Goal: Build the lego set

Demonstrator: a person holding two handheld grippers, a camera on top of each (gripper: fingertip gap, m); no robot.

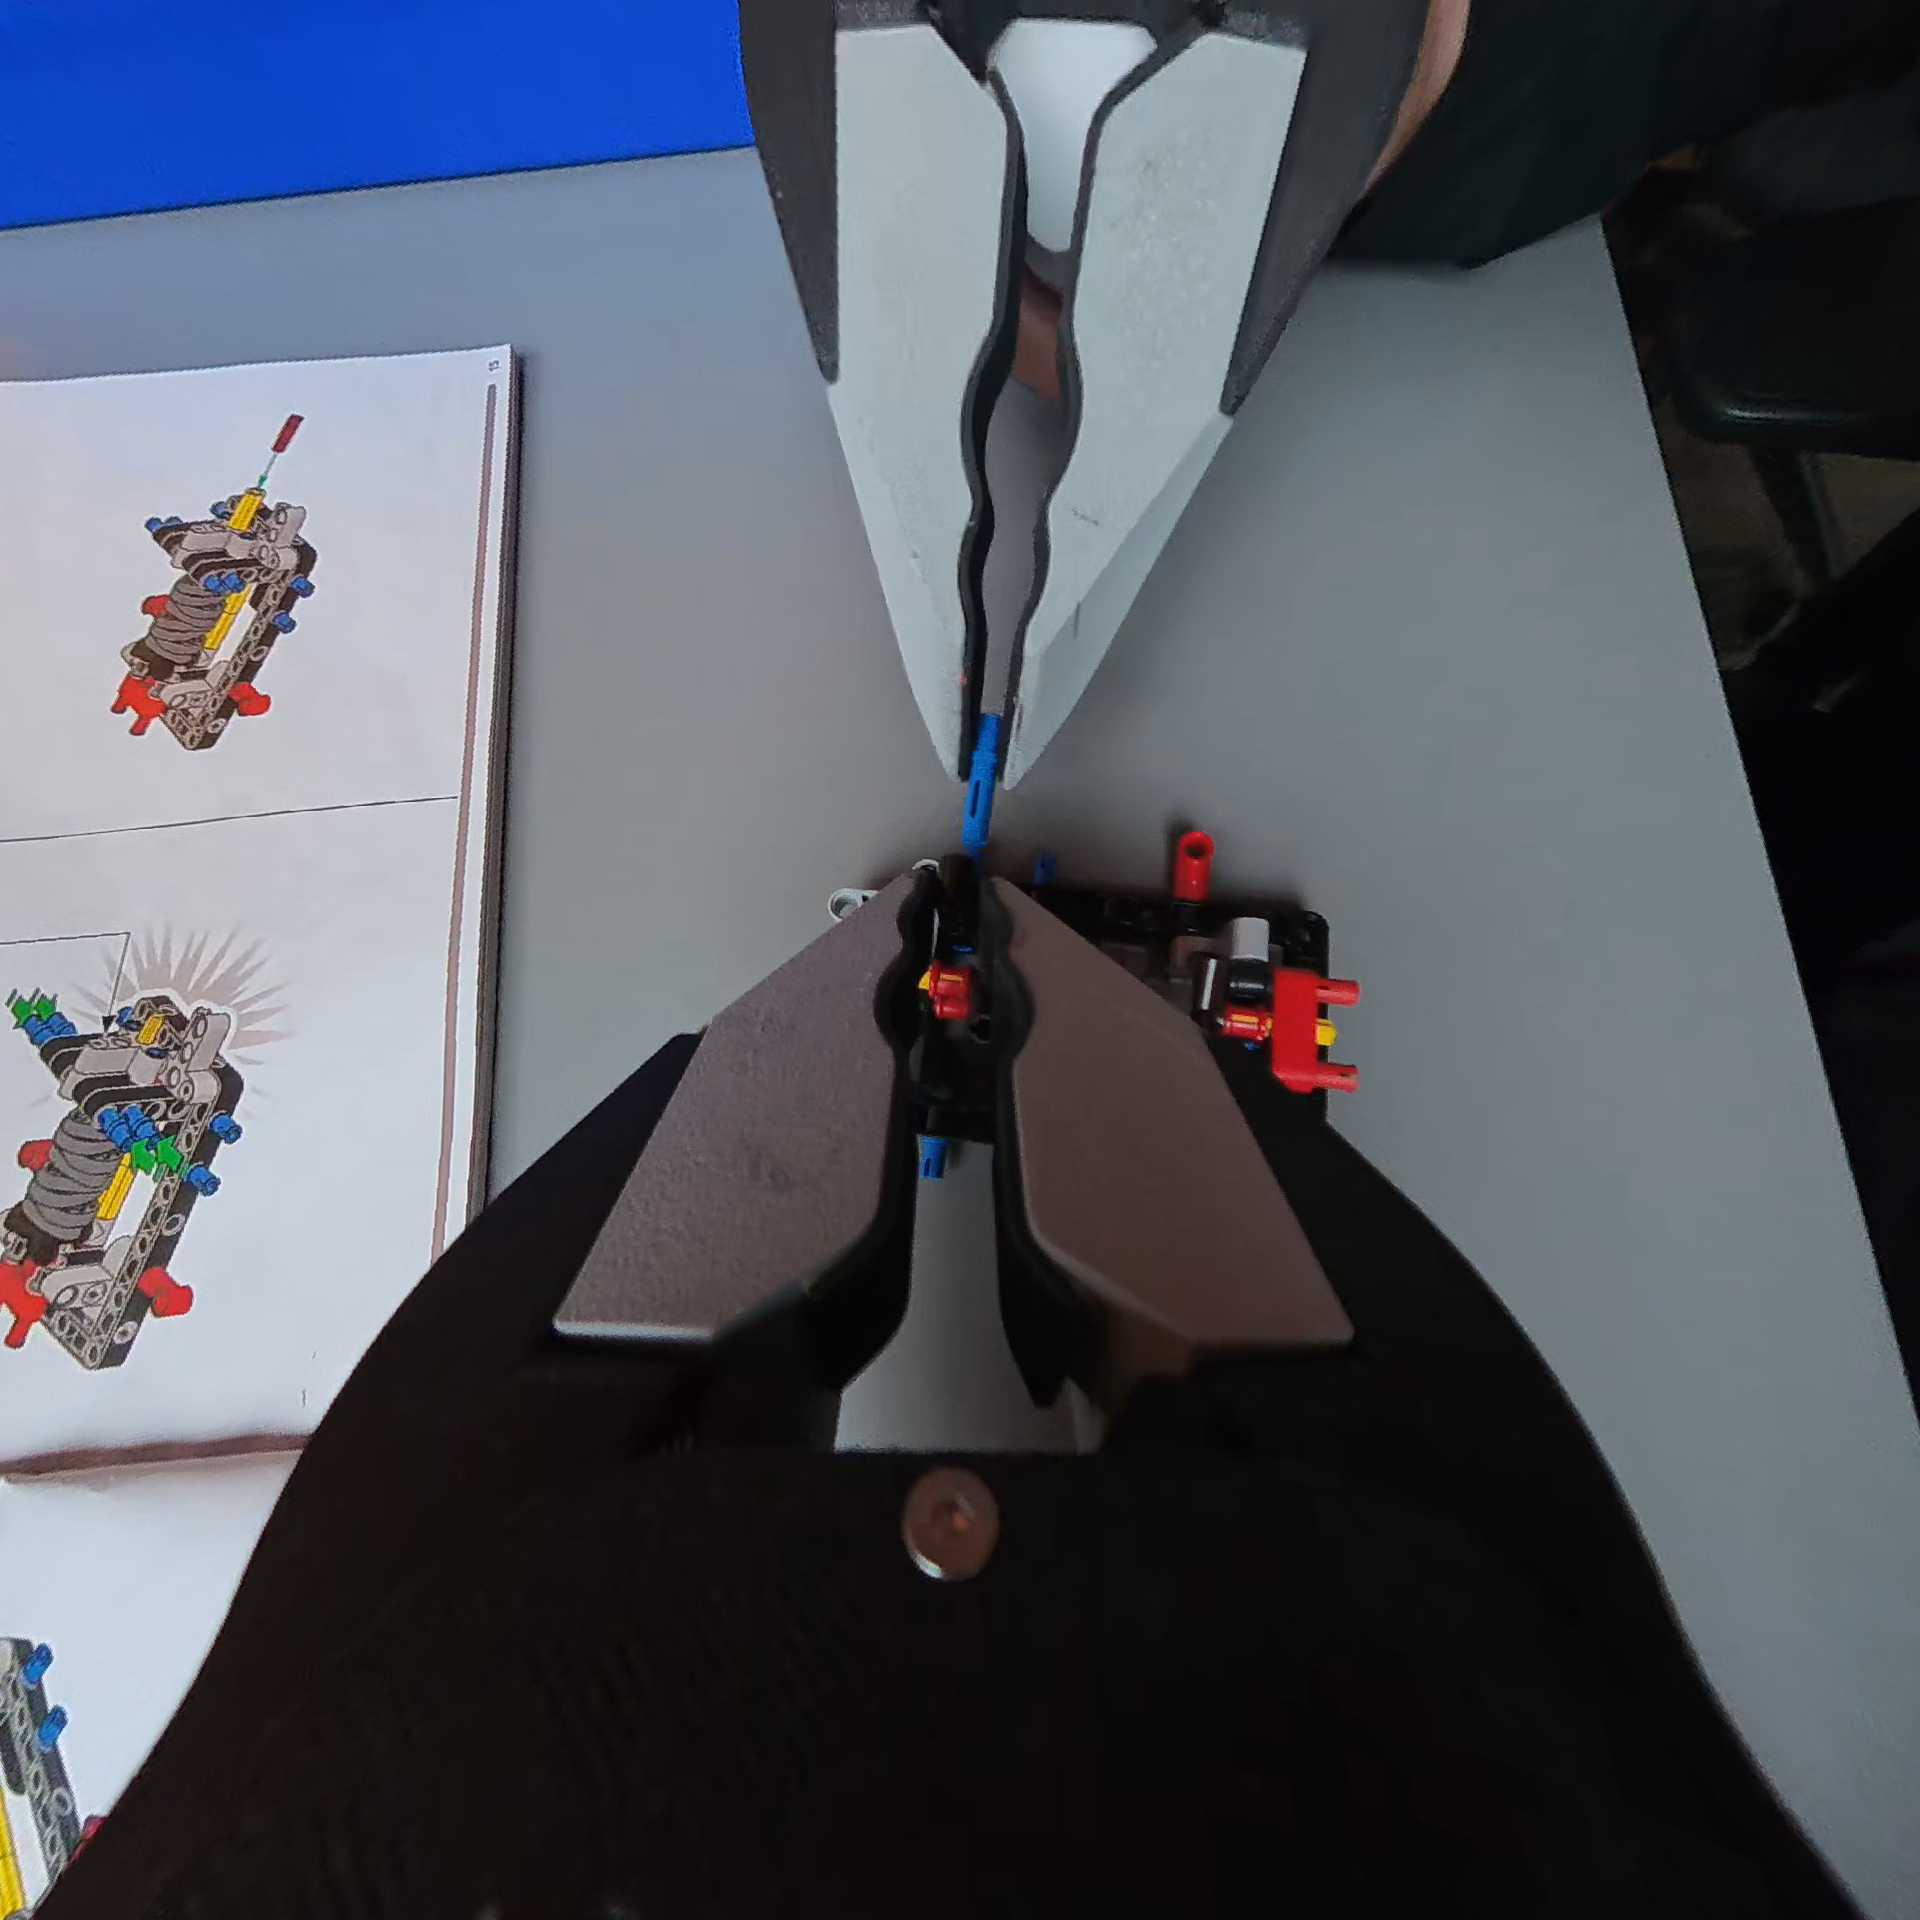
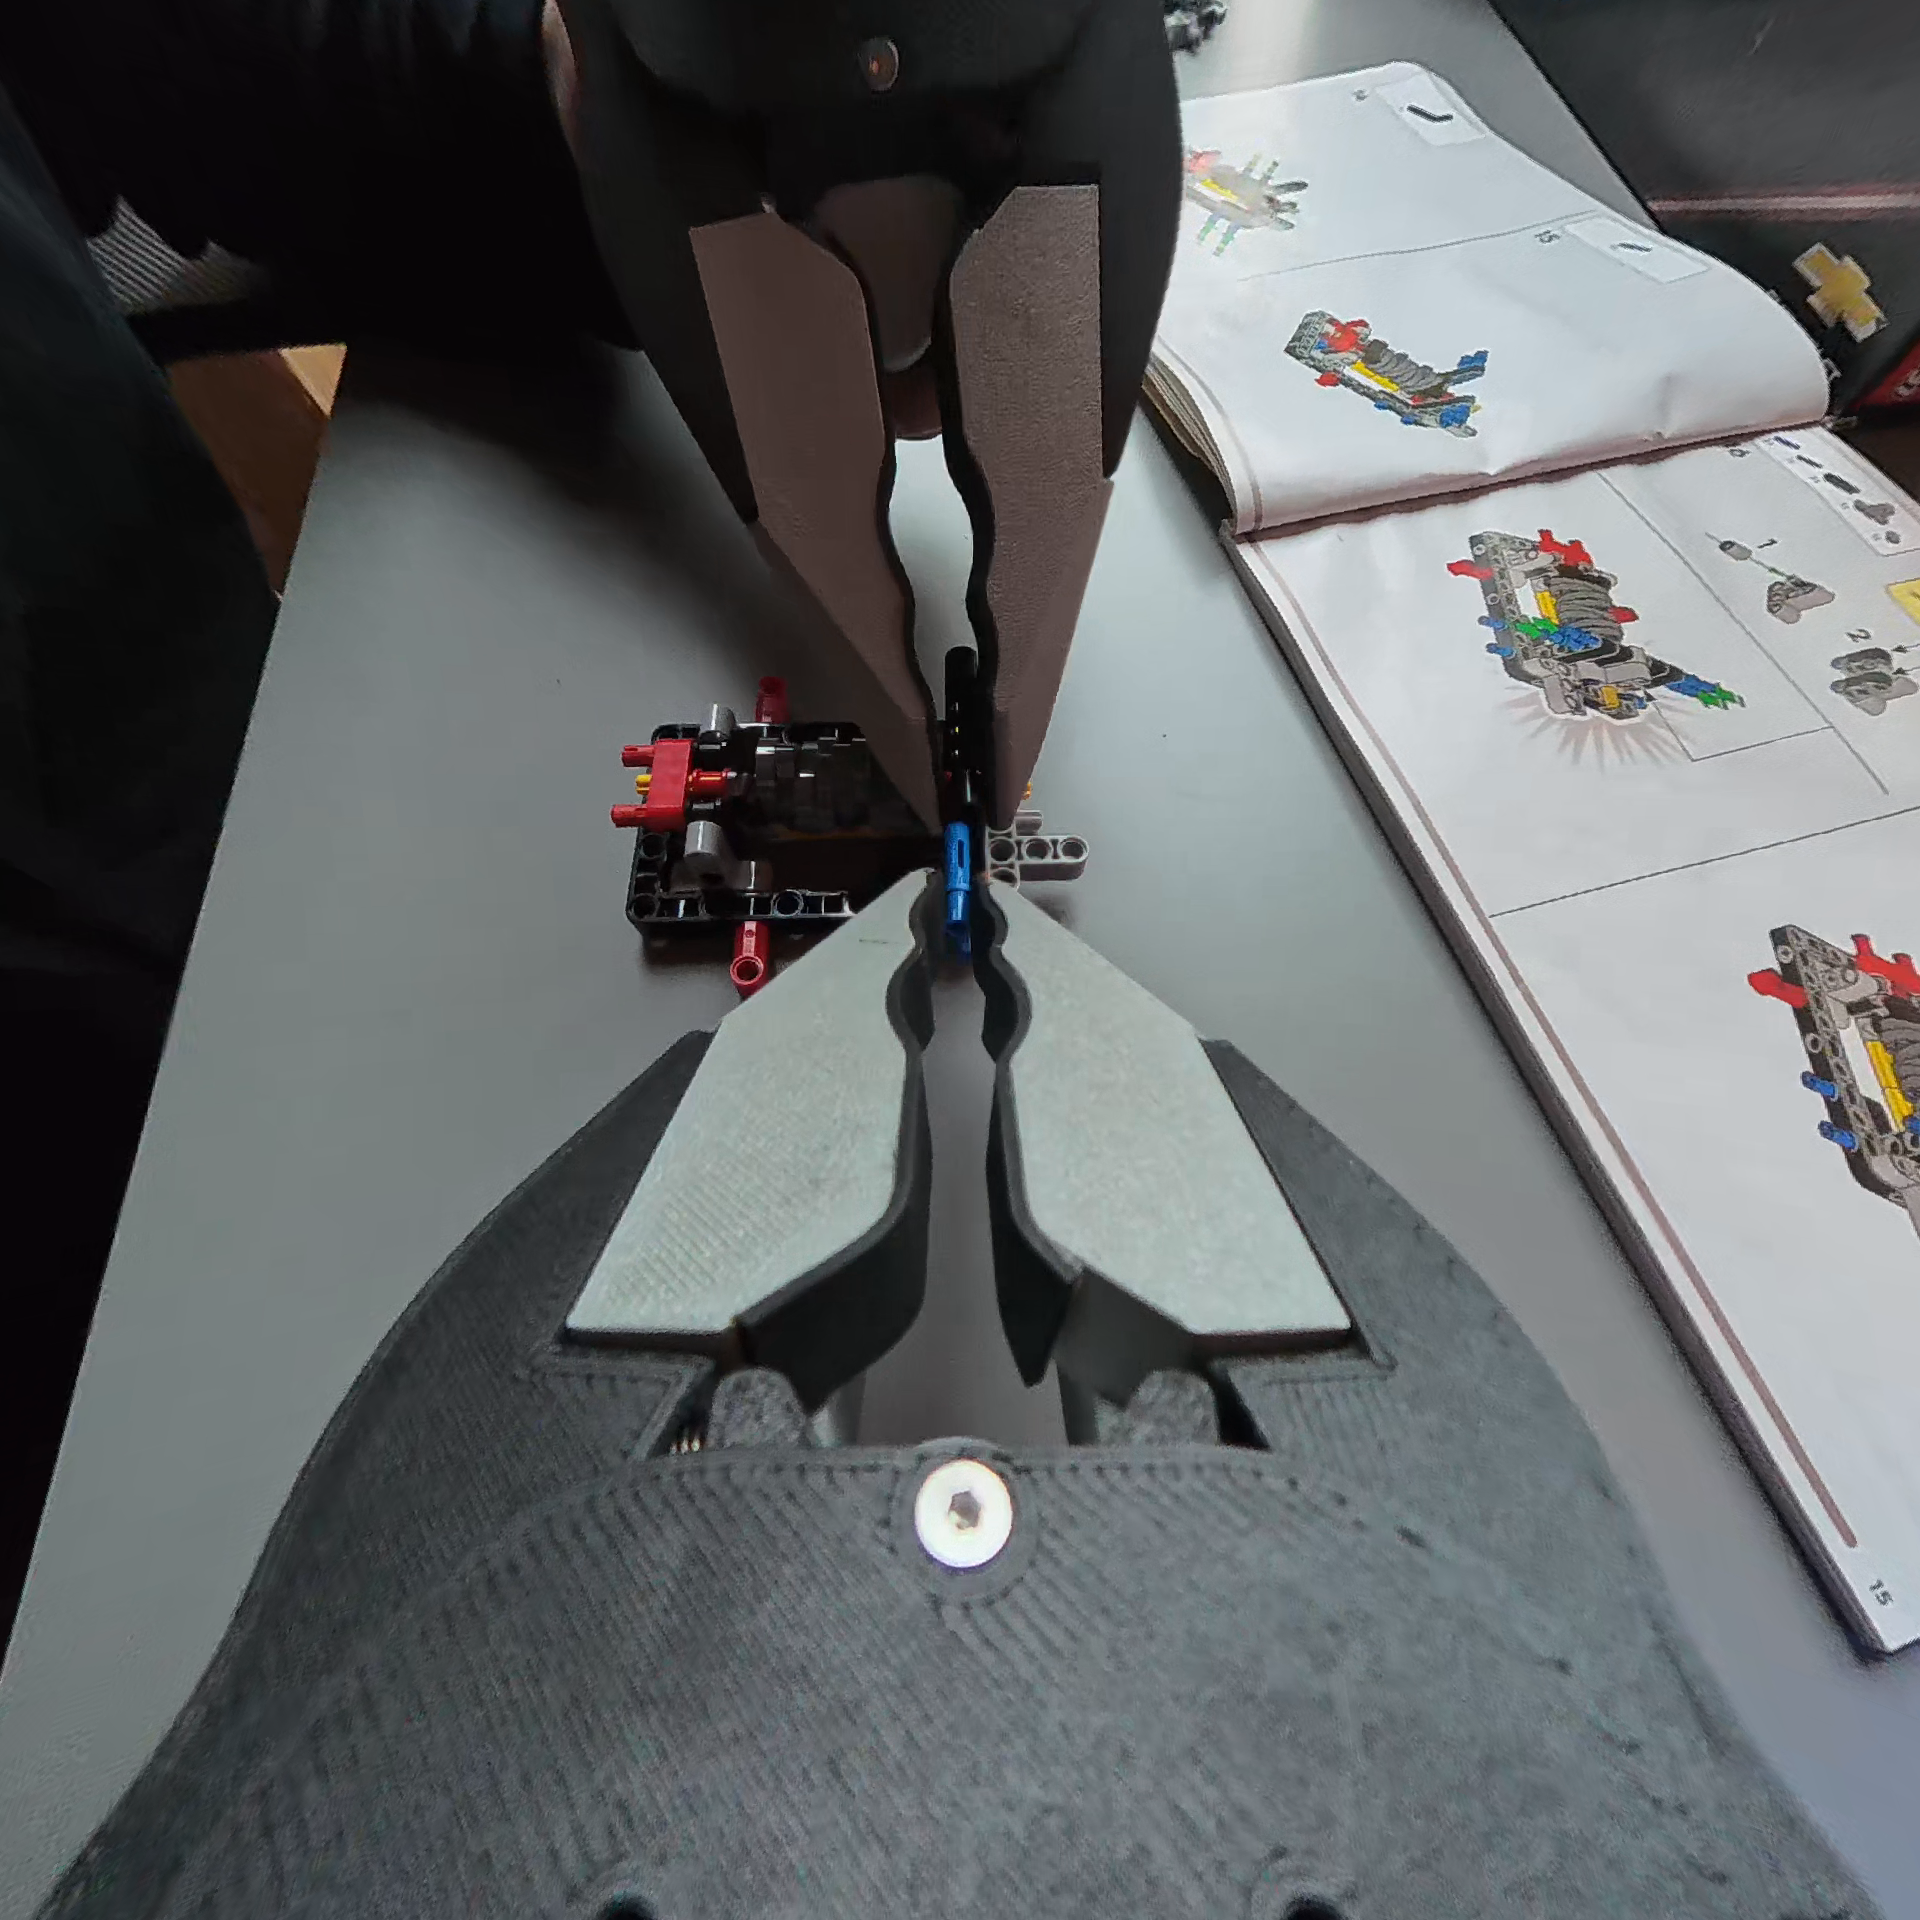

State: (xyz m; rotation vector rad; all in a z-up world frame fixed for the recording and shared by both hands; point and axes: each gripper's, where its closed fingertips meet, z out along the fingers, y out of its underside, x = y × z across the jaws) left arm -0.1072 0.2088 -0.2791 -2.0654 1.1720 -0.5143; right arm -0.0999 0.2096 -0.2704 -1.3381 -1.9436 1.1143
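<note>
Two grippers meet tip to tip over the grey table point(image 2: 468, 582). We note the right gripper point(image 2: 958, 914), grey-fingered, nearly closed, pinching a blue pin point(image 2: 957, 883) at its tips; in the left wrist view the same pin point(image 1: 980, 779) juts out from between those fingers. The left gripper point(image 1: 961, 914), brown-fingered, is clamped narrow on a black beam point(image 2: 959, 717) at one end of the lego assembly point(image 2: 758, 821), steadying it.

The pin's free end touches, or sits just short of, the end of that beam; we cannot tell whether it has entered a hole. We judge the step in hand to be seating a blue pin in the frame, well short of a finished build.

The assembly rests flat on the table, red connectors point(image 1: 1311, 1029) at its far end. The open instruction booklet point(image 2: 1621, 727) lies beside it.

Next move, as we read it: line the pin up with its hole, push straight in while the left grip braces the beam, then release.
</note>
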